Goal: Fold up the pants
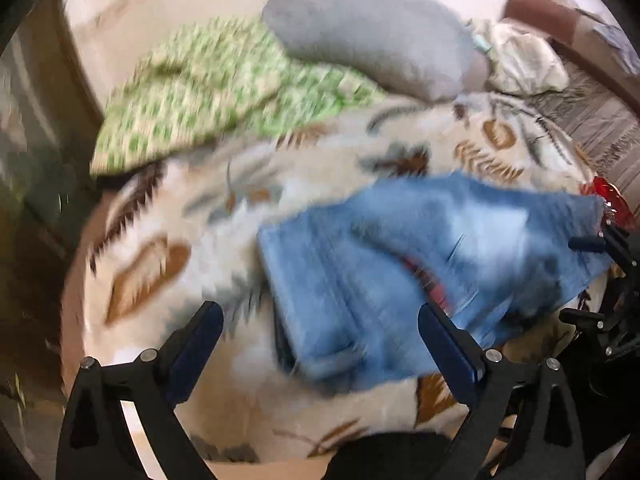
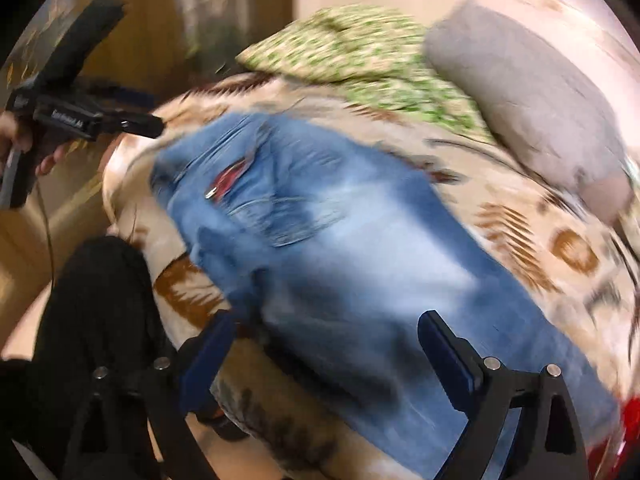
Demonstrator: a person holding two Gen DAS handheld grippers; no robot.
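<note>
Bedding and denim, colours showing
Pants (image 2: 360, 248) showing faded blue; blanket (image 1: 192, 216) showing cream with brown leaves; pillow (image 1: 208, 92) showing green-white print; cushion (image 1: 372, 36) showing grey.

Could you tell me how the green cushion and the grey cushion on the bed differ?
The green cushion is patterned in green and cream, the grey cushion plain. The green cushion lies flatter, the grey cushion looks plumper. In the right wrist view the green cushion sits left of the grey one. Both rest at the far end of the blanket.

Both pictures are bright in the middle and badly smeared by motion blur. The round lens bends the edges, and the corners go dark and black.
</note>
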